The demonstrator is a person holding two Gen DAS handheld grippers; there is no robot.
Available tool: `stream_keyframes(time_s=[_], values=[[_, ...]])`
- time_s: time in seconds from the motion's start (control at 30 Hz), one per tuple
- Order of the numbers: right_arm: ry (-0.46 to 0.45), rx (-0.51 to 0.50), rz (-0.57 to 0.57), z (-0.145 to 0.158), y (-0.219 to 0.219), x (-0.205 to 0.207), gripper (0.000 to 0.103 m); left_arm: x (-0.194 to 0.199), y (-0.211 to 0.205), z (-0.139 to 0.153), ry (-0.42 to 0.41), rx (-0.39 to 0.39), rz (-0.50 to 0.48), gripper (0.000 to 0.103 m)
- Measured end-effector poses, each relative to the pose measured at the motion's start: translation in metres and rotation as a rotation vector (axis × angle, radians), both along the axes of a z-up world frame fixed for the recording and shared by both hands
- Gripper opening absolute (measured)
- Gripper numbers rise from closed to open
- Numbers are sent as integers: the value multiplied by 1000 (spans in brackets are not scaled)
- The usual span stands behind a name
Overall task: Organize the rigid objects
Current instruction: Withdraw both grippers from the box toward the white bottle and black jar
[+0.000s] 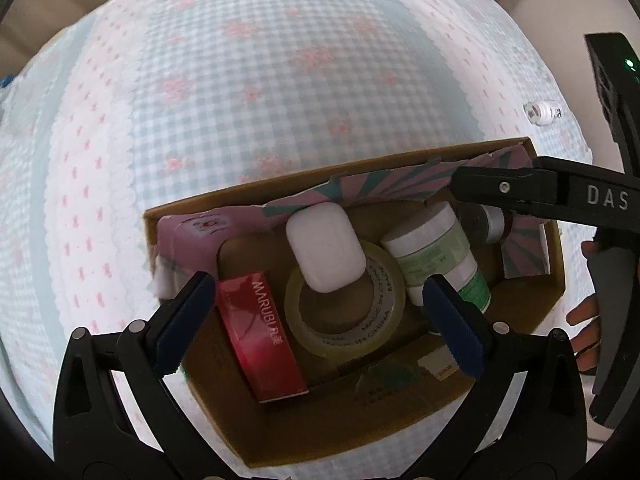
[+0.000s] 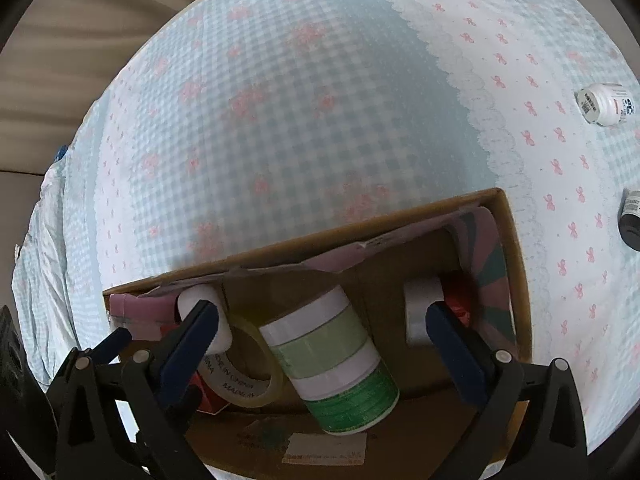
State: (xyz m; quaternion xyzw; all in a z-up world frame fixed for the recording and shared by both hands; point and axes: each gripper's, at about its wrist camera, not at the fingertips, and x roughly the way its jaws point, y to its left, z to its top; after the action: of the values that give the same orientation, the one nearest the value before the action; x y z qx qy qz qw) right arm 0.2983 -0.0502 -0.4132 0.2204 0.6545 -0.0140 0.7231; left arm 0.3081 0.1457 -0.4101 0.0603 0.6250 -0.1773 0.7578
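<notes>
While I hover over the cardboard box (image 1: 554, 264):
left gripper (image 1: 316, 316): fingers wide apart, holding nothing
right gripper (image 2: 324, 344): same, nothing gripped
green jar (image 2: 340, 364), tape roll (image 1: 344, 312), red carton (image 1: 260, 336): lying inside box

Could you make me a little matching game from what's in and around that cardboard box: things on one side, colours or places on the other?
Things:
1. MARUBI carton
2. tape roll
3. rounded case
4. small white bottle

Descriptions:
A. out on the cloth, outside the box
B. clear yellowish ring
C. red
D. white, resting on the tape roll

Pairs: 1-C, 2-B, 3-D, 4-A
</notes>
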Motion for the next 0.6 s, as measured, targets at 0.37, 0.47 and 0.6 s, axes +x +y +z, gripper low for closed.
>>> stream_keyframes(time_s=[0.37, 0.47, 0.6], values=[[-109, -45, 22, 54, 4, -18, 103, -23, 18, 57, -63, -36, 90, 103], [-166, -79, 27, 94, 4, -30, 103, -35, 24, 99, -109, -51, 110, 103], [-261, -159, 54, 160, 4, -57, 103, -59, 34, 157, -170, -74, 151, 103]])
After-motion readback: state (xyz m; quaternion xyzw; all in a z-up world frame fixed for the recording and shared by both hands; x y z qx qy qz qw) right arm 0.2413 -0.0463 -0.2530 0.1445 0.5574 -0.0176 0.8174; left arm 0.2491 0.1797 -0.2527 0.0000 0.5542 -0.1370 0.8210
